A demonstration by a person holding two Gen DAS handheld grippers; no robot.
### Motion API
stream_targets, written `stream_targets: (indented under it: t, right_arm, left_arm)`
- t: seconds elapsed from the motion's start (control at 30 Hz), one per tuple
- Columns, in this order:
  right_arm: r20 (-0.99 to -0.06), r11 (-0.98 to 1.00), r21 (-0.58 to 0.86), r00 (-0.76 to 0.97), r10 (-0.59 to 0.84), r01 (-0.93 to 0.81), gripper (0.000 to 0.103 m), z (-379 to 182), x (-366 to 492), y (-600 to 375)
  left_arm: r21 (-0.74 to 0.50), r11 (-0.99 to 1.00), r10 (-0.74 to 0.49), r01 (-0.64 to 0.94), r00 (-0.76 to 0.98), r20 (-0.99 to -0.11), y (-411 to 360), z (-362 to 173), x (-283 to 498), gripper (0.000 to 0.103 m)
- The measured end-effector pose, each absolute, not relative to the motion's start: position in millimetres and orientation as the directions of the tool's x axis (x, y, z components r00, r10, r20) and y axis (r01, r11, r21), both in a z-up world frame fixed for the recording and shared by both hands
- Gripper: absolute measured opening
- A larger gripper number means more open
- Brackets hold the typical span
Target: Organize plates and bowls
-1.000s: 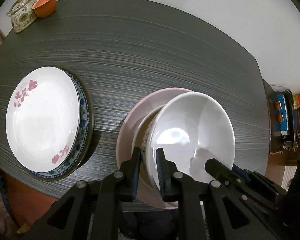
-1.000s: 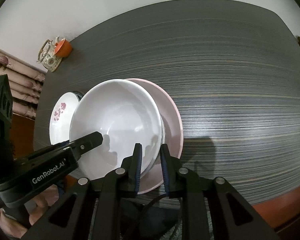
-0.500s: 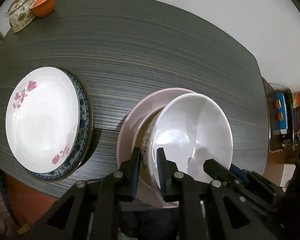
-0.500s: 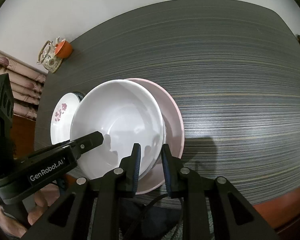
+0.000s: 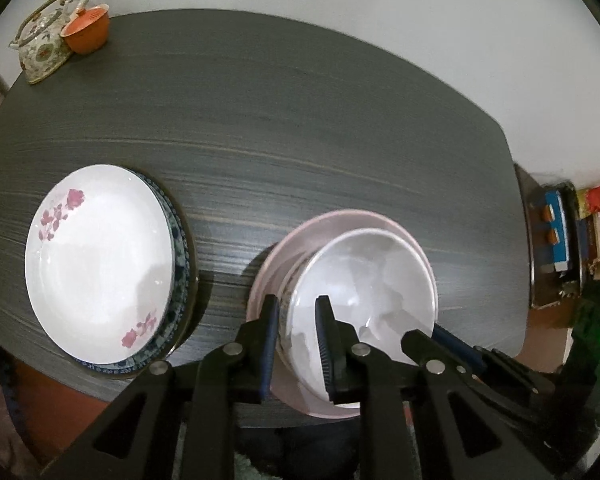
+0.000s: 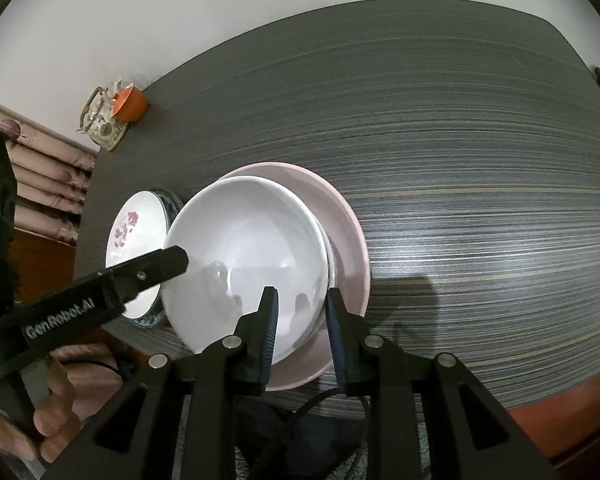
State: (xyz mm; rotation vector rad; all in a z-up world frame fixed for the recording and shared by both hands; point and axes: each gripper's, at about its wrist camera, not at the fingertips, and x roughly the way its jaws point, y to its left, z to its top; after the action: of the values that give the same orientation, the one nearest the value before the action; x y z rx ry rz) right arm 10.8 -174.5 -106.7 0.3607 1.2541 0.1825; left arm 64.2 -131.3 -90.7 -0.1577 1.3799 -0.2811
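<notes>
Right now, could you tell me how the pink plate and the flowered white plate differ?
The pink plate is plain; the flowered white plate carries pink blossoms. The pink plate holds a white bowl inside it; the flowered plate has nothing on it. The pink plate lies straight on the table, while the flowered plate rests on a blue-patterned plate. Both are round and lie flat near the table's front edge.

Both wrist views look steeply down and forward along their own jaws, close above the near edge of the dark surface (image 5: 300,120). Each has the white bowl (image 5: 364,280) straddled by its jaws. Both share the bowl, the floral plate (image 6: 128,232) left of it, and the teapot (image 6: 100,124) far beyond.
</notes>
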Motion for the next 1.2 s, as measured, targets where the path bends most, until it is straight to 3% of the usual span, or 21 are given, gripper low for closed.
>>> stream_targets:
  t: [0.53, 0.7, 1.2]
  right_arm:
    - [-0.87, 0.92, 0.378, 0.381, 0.313, 0.107, 0.029, -83.1, 5.6, -204.9]
    - [-0.883, 0.923, 0.36, 0.369, 0.29, 0.136, 0.034, -88.9, 4.7, -209.7]
    - [-0.919, 0.92, 0.333, 0.288, 0.269, 0.206, 0.034, -119.8, 13.2, -207.0]
  left_arm:
    - [-0.401, 0.915, -0.392, -0.037, 0.147, -0.908, -64.3, -105.2, 55.0, 0.023]
    - [-0.39, 0.92, -0.382, -0.04, 0.134, -0.914, -61.7, -110.2, 56.9, 0.023]
    - [-0.356, 0.933, -0.35, -0.061, 0.088, -0.933, -82.1, -136.3, 64.3, 0.023]
